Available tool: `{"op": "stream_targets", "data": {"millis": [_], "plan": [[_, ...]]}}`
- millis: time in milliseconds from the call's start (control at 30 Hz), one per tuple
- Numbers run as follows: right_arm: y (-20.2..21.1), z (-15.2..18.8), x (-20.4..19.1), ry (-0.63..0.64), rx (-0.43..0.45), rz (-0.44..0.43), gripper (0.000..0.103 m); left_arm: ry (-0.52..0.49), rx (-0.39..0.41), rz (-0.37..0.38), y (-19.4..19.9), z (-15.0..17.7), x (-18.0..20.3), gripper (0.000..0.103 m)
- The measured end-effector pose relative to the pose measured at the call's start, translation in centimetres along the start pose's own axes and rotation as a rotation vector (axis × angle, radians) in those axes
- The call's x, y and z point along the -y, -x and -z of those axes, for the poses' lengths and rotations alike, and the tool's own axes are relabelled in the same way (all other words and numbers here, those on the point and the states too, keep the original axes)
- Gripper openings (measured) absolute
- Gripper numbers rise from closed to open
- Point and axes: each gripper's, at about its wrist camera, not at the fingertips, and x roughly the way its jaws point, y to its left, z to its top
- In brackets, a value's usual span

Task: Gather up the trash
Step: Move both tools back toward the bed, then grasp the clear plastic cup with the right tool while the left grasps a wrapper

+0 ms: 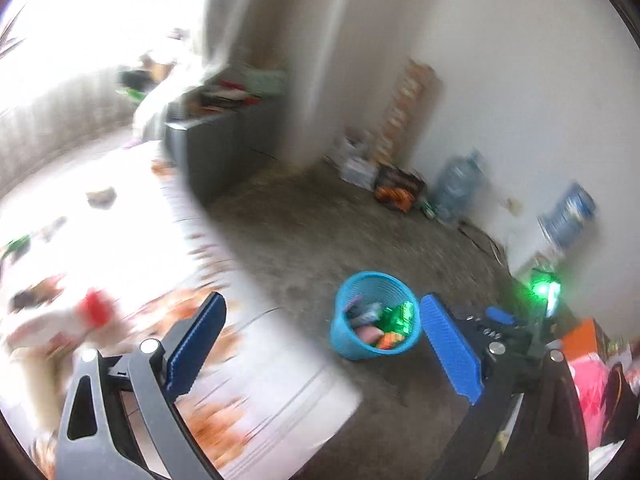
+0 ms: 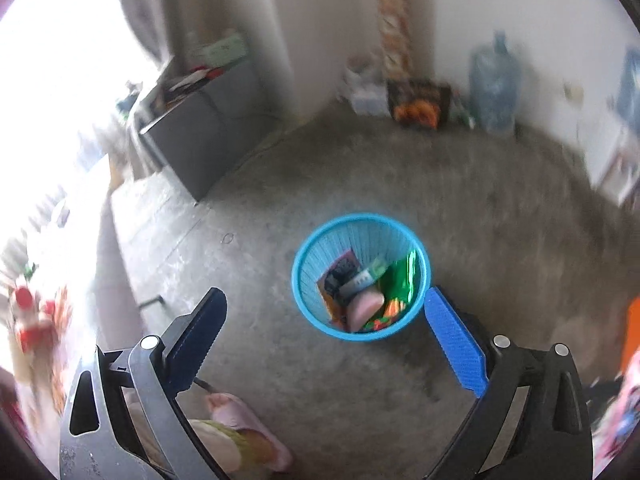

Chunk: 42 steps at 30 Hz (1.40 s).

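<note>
Bare grey concrete floor (image 2: pixel 460 200), white walls (image 2: pixel 500 8), grey cabinet (image 2: pixel 208 132), glaring daylight from the left

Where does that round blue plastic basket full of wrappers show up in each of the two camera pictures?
Left wrist view: the round blue plastic basket stands on the grey floor, lower centre-right, beside the right blue finger.
Right wrist view: the basket sits near the centre, seen from above.
Shared landmark: the large clear water jug against the white wall.

The bin (image 2: pixel 361 277) at twelve o'clock is bright blue with ribbed walls, holding green (image 2: pixel 404 276), pink (image 2: pixel 366 306) and orange wrappers. The floor (image 2: pixel 460 216) is mottled grey. Blue ridged pads (image 2: pixel 454 342) line both grippers.
</note>
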Motion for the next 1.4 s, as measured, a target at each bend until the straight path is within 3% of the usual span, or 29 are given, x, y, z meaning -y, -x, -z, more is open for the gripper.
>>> {"op": "stream_targets", "data": {"millis": [267,333,433,500,633,833,1000,1133,1300,1400], "plan": [[5.6,1.1,-11.5,0.327,0.156,-0.082,0.095,0.269,0.146,-0.198,11.5,7.1,-10.4,0.095],[6.5,1.3,-13.9,0.379,0.176,-0.137,0.095,0.317,0.198,-0.243,14.2,8.8,-12.3,0.095],[7.7,1.2,-16.7,0.417,0.177,-0.288,0.095,0.375,0.252,-0.291,17.1,10.7,-14.5,0.095],[8.3,1.1,-18.2,0.423,0.172,-0.392,0.095,0.397,0.275,-0.305,18.2,11.6,-15.5,0.095],[9.0,0.3,-21.1,0.422,0.144,-0.498,0.095,0.435,0.305,-0.308,19.2,12.5,-17.4,0.095],[8.1,-2.5,-25.7,0.404,0.007,-0.672,0.095,0.453,0.323,-0.302,18.9,11.5,-20.4,0.095],[6.7,-5.1,-30.7,0.408,-0.092,-0.82,0.095,0.506,0.296,-0.229,17.4,8.6,-24.8,0.095],[3.8,-7.6,-35.6,0.429,-0.173,-0.898,0.095,0.595,0.229,-0.146,14.3,5.8,-30.2,0.094],[-1.2,-9.9,-41.2,0.423,-0.302,-0.956,0.095,0.743,0.07,-0.028,7.0,2.7,-37.8,0.081],[-4.1,-10.8,-44.6,0.437,-0.344,-0.958,0.092,0.795,-0.021,-0.017,2.8,1.6,-41.1,0.073]]}}
